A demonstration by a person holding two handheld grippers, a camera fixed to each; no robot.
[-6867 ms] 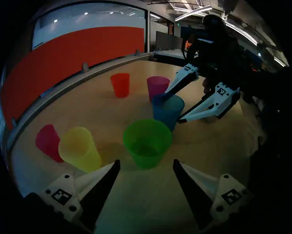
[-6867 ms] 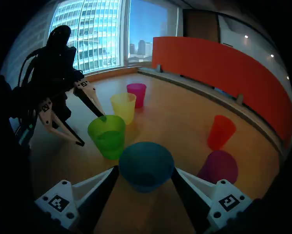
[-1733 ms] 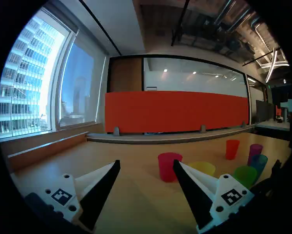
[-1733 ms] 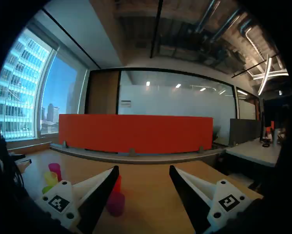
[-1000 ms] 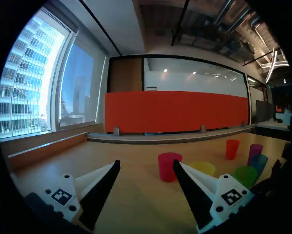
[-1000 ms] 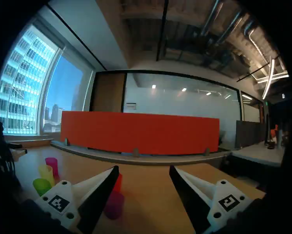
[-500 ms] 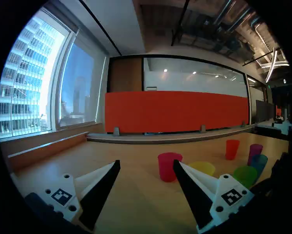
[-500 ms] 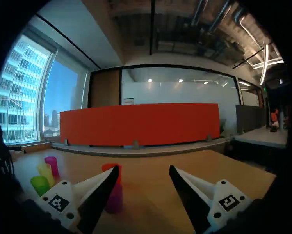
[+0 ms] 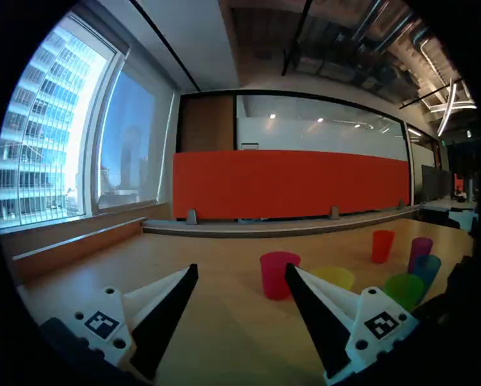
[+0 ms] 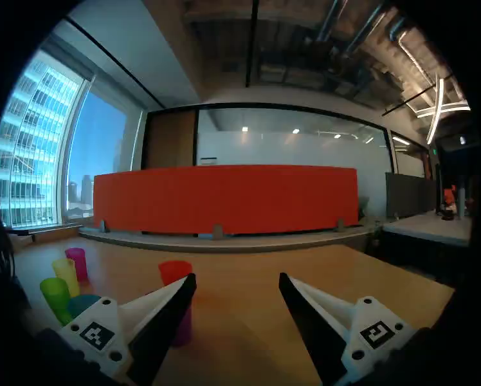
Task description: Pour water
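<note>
The left gripper view is riding low over the counter (image 9: 234, 334), facing level between the left tongs (image 9: 240, 267) toward the orange partition (image 9: 292, 183), with the cups (image 9: 404, 289) showing near at lower right. The right gripper view is looking level past the right tongs (image 10: 236, 276) at that partition (image 10: 227, 196) too, the cups (image 10: 65, 271) sitting at lower left.

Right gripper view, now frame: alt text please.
The right gripper is open and empty above a wooden table. Left of it stand six cups: orange cup, purple cup, pink cup, yellow cup, green cup, blue cup. An orange partition runs behind.
</note>
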